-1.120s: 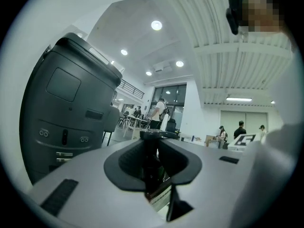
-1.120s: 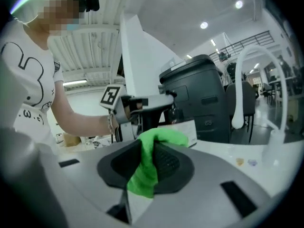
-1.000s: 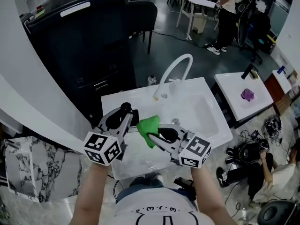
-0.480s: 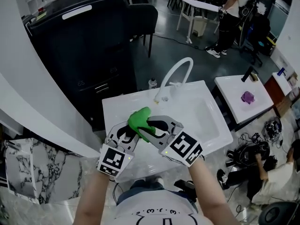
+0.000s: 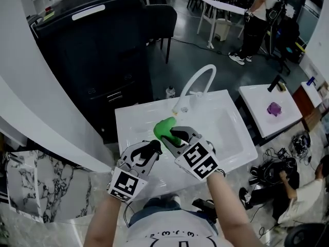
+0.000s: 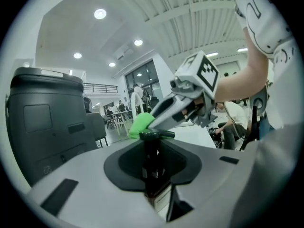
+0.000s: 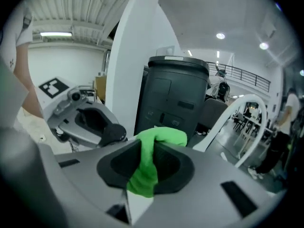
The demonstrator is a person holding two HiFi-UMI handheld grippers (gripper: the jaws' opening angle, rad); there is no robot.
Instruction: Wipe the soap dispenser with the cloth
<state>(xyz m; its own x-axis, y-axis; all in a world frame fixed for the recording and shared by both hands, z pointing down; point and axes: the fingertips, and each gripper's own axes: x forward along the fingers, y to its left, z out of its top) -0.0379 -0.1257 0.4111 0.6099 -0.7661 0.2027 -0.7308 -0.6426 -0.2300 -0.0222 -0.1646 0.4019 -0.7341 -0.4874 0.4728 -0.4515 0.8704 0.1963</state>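
The left gripper (image 6: 153, 171) has its jaws set narrow, clamped on the neck of a dark soap dispenser (image 6: 152, 152), which stands upright between them with its pump head (image 6: 156, 135) just past the tips. The right gripper (image 7: 144, 169) has its jaws pinched shut on a green cloth (image 7: 160, 137), which bulges out in a bunch beyond the tips and hangs a little below them. Seen from the head view, the two grippers meet at an angle, the cloth sitting right beside the top of the dispenser; whether they touch is not clear. Both are held above the near left part of a white sink (image 5: 231, 138), with a curved faucet (image 5: 198, 77) rising at its far edge.
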